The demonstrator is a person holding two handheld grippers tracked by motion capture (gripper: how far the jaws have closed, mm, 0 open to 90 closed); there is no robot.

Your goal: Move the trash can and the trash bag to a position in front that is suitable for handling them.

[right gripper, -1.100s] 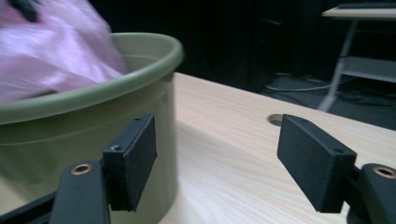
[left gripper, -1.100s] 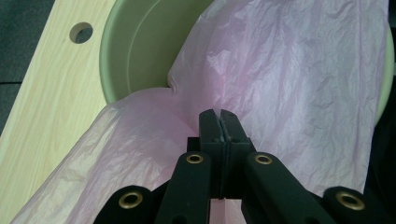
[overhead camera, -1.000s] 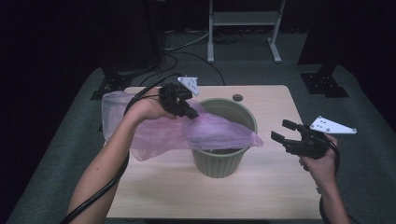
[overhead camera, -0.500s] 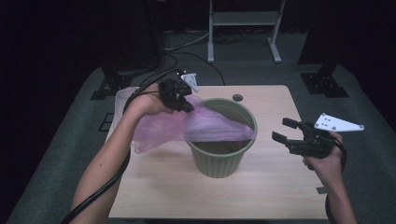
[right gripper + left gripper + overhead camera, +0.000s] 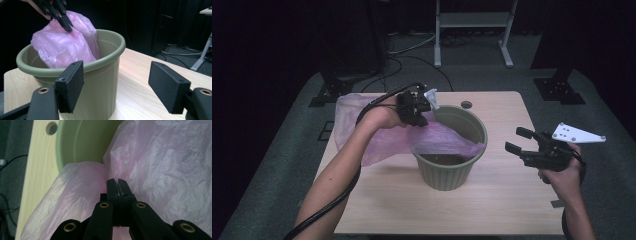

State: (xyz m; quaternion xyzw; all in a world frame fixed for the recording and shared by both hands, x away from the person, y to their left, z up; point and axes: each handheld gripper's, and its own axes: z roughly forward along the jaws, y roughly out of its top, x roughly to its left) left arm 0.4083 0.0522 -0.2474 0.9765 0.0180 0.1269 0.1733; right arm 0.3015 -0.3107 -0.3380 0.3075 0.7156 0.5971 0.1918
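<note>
The left gripper [image 5: 117, 185] has its black jaws pressed together on a pinch of thin, crinkled, translucent pink plastic bag [image 5: 162, 162]. The film drapes from that pinch across the rim and into the mouth of a round, smooth, olive-green plastic bin [image 5: 451, 172], trailing back over the table's left part. The bin stands mid-table on pale wood-grain laminate table [image 5: 507, 210]. To its right, apart from it, the right gripper [image 5: 521, 141] holds nothing, its flat matte black pads [image 5: 71, 82] spread wide. No writing is legible.
</note>
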